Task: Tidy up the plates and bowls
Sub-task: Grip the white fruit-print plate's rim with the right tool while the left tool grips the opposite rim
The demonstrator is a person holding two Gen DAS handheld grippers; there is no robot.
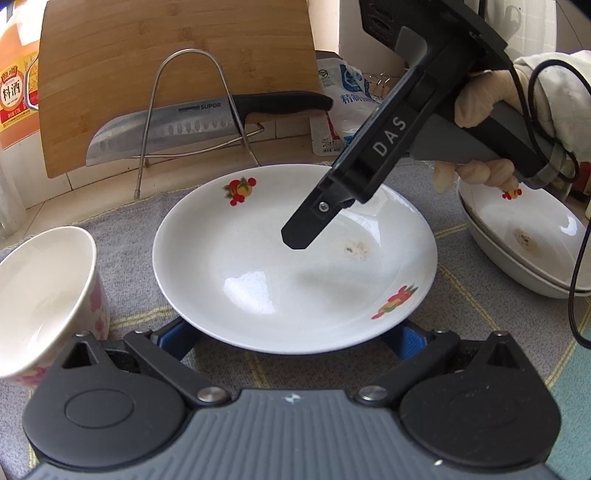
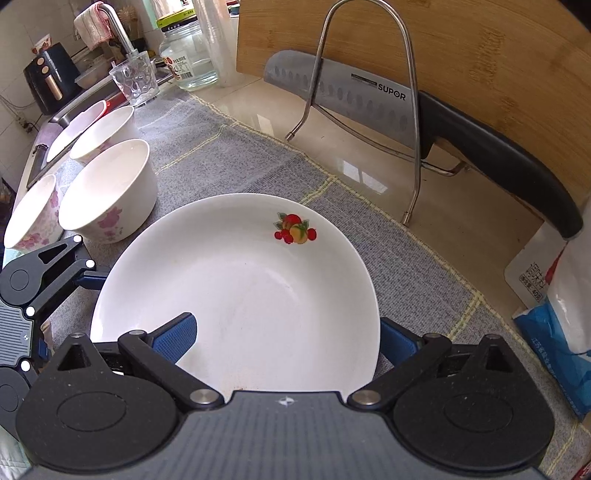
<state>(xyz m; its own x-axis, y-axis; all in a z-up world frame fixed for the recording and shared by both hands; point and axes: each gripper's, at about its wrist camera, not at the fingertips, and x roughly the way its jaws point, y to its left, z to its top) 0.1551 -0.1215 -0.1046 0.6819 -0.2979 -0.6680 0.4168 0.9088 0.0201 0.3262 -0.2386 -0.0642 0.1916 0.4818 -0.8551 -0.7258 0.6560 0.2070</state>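
At frame centre, the fruit-patterned plate (image 2: pixel 236 288) is straddled by the right gripper (image 2: pixel 284 339), fingers spread, seemingly for stacking; the left gripper (image 1: pixel 291 338) is likewise open.

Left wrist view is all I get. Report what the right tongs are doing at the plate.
Observer: The right tongs are open. One blue pad is over the plate, and the other is outside its rim.
Operator: Count the bowls on my left.
Observer: At least three bowls stand grouped left of the plate.
Operator: Say what lies beyond them.
Observer: A faucet with a cloth draped on it, and a clear tumbler in front of it.
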